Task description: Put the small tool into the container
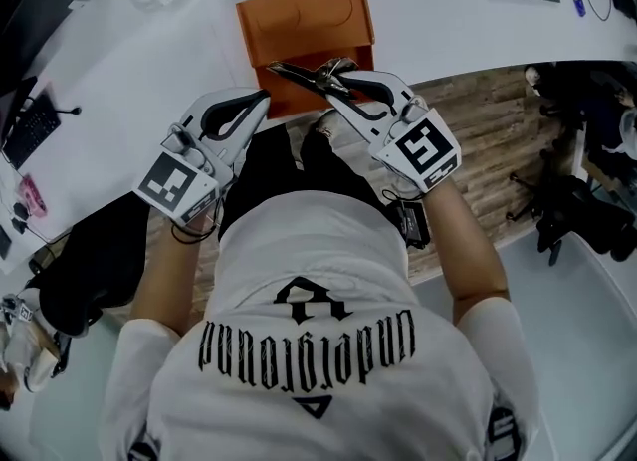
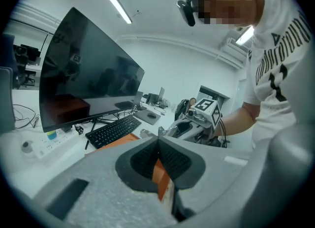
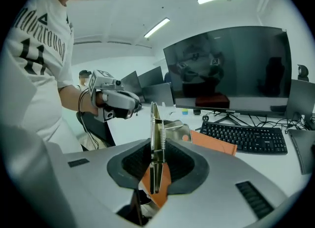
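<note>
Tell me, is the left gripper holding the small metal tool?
No, the left gripper has its tongs shut together on nothing; the small metal spring-loaded tool stands clamped in the right gripper.

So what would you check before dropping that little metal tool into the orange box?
1. Slim metal spring tool clamped between the right gripper pads: ok.
2. Tool positioned over the orange rectangular container, judged from the head view: ok.
3. Container's inside free of other things: cannot tell.
4. Left gripper shut, empty, apart from the tool: ok.
5. Tool's height above the container: cannot tell.
</note>
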Available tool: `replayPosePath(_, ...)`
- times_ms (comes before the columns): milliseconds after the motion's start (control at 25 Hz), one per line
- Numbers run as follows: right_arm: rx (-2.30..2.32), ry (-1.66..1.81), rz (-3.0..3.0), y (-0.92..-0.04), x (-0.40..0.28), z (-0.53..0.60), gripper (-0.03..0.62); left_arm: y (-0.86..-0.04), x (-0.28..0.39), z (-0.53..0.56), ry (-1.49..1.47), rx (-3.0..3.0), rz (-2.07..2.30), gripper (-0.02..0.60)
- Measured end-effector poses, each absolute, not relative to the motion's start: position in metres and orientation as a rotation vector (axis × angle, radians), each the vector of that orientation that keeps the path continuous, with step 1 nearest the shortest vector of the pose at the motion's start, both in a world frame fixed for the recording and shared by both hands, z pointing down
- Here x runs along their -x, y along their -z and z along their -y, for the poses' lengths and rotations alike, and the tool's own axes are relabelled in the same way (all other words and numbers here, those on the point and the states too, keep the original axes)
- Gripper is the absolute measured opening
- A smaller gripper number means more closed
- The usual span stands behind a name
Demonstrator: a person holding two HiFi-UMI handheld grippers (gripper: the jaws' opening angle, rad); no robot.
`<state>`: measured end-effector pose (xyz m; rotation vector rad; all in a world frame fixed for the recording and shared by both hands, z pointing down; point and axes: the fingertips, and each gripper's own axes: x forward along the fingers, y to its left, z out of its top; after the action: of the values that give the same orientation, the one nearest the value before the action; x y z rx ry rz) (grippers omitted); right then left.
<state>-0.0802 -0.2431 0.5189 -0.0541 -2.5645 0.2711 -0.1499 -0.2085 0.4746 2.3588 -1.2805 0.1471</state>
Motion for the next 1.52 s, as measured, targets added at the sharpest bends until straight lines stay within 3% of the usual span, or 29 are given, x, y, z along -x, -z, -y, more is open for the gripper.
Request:
replayPosePath(880, 0.242, -0.116, 2.266, -0.647, 0.088, 0.23, 0.087, -0.541, 0.162, 0.22, -0.169, -2.262, 1.243, 0.014)
replayPosePath(1520, 0.272, -0.107, 2.129, -0.685, 0.099, 0.228, 0.087, -0.552, 0.171, 0.22, -0.124, -2.213, 1.241, 0.014)
